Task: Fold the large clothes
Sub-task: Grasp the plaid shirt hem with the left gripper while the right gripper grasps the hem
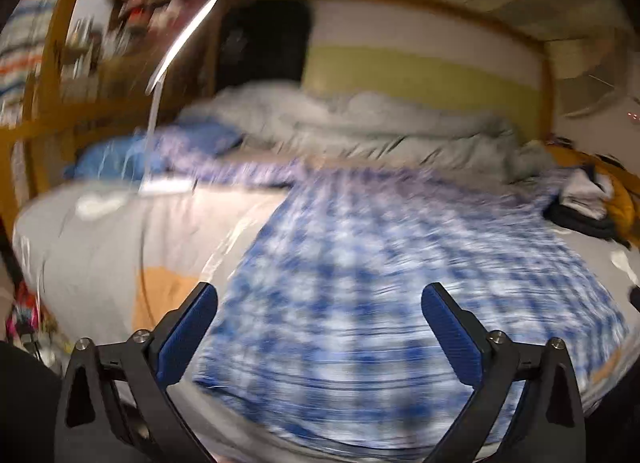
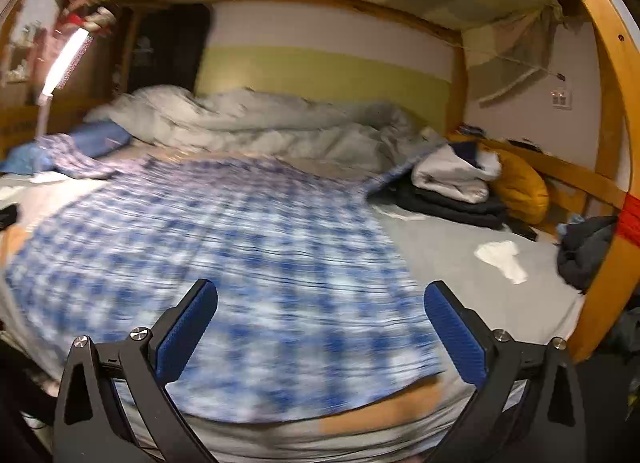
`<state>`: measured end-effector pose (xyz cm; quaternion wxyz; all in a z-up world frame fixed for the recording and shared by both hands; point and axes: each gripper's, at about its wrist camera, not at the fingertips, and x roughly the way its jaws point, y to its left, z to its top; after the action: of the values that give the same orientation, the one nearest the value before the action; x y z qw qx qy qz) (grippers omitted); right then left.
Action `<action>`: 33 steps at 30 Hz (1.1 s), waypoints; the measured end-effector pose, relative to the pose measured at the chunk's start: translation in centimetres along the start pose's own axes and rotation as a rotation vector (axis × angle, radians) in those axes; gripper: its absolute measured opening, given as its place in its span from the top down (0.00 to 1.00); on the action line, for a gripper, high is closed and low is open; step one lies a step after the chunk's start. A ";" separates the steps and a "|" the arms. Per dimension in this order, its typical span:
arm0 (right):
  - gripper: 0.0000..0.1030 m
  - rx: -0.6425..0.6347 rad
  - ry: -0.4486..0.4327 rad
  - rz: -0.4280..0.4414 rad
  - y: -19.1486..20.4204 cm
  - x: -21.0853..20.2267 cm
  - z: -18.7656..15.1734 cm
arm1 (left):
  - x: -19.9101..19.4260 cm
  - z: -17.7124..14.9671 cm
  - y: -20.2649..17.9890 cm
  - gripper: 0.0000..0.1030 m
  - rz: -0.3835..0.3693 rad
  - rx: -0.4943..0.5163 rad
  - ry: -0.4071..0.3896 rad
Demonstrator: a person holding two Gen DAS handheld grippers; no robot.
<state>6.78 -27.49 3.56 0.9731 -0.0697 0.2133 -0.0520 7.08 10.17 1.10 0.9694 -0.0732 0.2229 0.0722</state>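
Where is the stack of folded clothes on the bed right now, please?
In the right wrist view, the folded clothes sit at the bed's far right, between the checked blue garment and a yellow cushion.

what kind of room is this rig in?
Most likely a bedroom, on the lower level of a wooden bunk bed. Clues: a rumpled grey duvet against the wall, the curved wooden bed frame, and a blue checked garment spread over the mattress.
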 end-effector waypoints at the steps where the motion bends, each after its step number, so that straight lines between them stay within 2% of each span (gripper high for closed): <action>1: 0.00 0.015 0.031 -0.004 -1.1 0.9 0.2 | 1.5 0.0 1.7 0.09 0.017 -0.047 0.047; 3: 0.02 0.061 0.111 -0.010 -3.4 3.0 0.2 | 4.0 -0.6 4.2 0.15 0.070 -0.114 0.116; 5: 0.11 0.140 0.202 0.004 -6.0 5.3 -0.4 | 6.4 -1.8 6.3 0.24 0.099 -0.177 0.223; 7: 0.19 0.237 0.281 0.034 -8.2 7.0 -1.3 | 7.4 -2.8 7.5 0.25 0.100 -0.217 0.274; 9: 0.27 0.339 0.349 0.051 -9.9 8.4 -2.5 | 7.6 -3.4 7.8 0.25 0.101 -0.206 0.289; 11: 0.35 0.388 0.384 0.061 -10.8 9.1 -3.2 | 7.5 -3.7 7.7 0.25 0.099 -0.186 0.295; 15: 0.36 0.422 0.467 0.115 -10.6 10.5 -4.4 | 8.2 -4.3 7.8 0.27 0.080 -0.205 0.322; 16: 0.38 0.424 0.474 0.117 -10.6 10.6 -4.7 | 8.1 -4.3 7.7 0.31 0.080 -0.212 0.322; 18: 0.47 0.424 0.472 0.107 -10.5 10.5 -4.9 | 8.0 -4.2 7.8 0.39 0.075 -0.223 0.321; 19: 0.74 0.434 0.467 0.100 -10.7 10.3 -5.0 | 8.0 -4.1 7.5 0.47 0.079 -0.223 0.320; 20: 0.92 0.445 0.465 0.102 -11.0 10.2 -5.1 | 7.9 -4.0 7.4 0.53 0.083 -0.220 0.314; 22: 0.94 0.466 0.459 0.125 -11.4 10.2 -4.7 | 7.2 -3.7 7.2 0.93 0.074 -0.219 0.288; 25: 0.97 0.447 0.429 0.133 -11.1 9.5 -3.8 | 6.1 -2.6 6.8 0.95 0.052 -0.212 0.235; 29: 0.97 0.371 0.357 0.141 -10.7 8.6 -0.4 | 4.9 0.4 5.9 0.96 0.036 -0.161 0.149; 31: 0.97 0.359 0.332 0.167 -11.2 9.0 2.1 | 5.4 3.4 4.9 0.96 0.041 -0.087 0.127; 33: 0.97 0.321 0.289 0.139 -11.3 10.1 5.6 | 7.3 7.1 4.3 0.96 0.042 -0.062 0.133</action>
<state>17.46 -39.33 6.25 0.9323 0.1089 0.3438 -0.0276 15.83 16.40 3.70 0.9481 -0.1031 0.2858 0.0942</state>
